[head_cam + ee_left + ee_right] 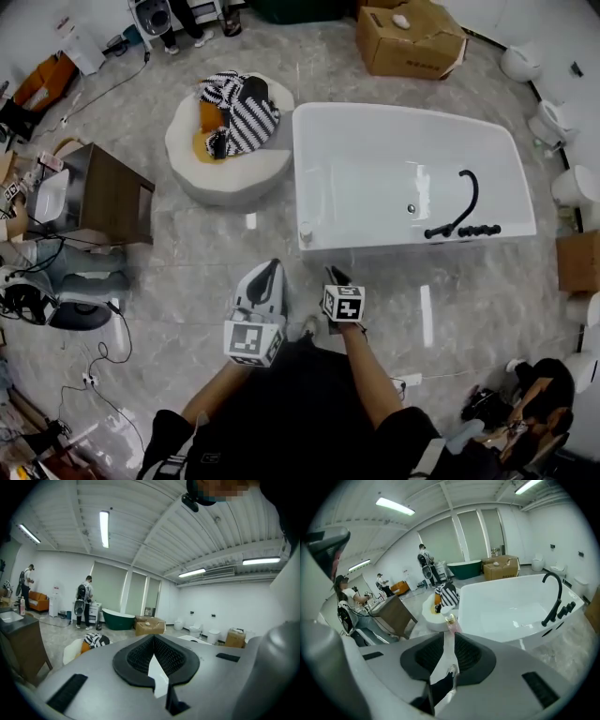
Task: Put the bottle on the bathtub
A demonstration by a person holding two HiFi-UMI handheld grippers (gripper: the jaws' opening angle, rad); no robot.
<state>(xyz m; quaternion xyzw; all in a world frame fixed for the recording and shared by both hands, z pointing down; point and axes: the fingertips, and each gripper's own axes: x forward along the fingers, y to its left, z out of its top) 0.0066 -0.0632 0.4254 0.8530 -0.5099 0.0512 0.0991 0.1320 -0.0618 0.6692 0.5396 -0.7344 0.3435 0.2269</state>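
The pink bottle (451, 622) is standing upright on the white bathtub's (506, 606) corner rim, at frame centre. Just below it, the right gripper (448, 644) is hovering, jaws narrowly apart and empty. The left gripper (153, 644) is pointing elsewhere, its jaws resting together.

The bottle (451, 623) stands on the bathtub (375, 169) at its near left corner (on the rim, not inside). The faucet (461, 208) sits on the near rim, toward the right. Left of the tub lies a round pouf (234, 178) with a bundle of cloth (246, 114) on it. Further left is a cabinet (108, 197). A cardboard box (408, 42) sits behind the tub.
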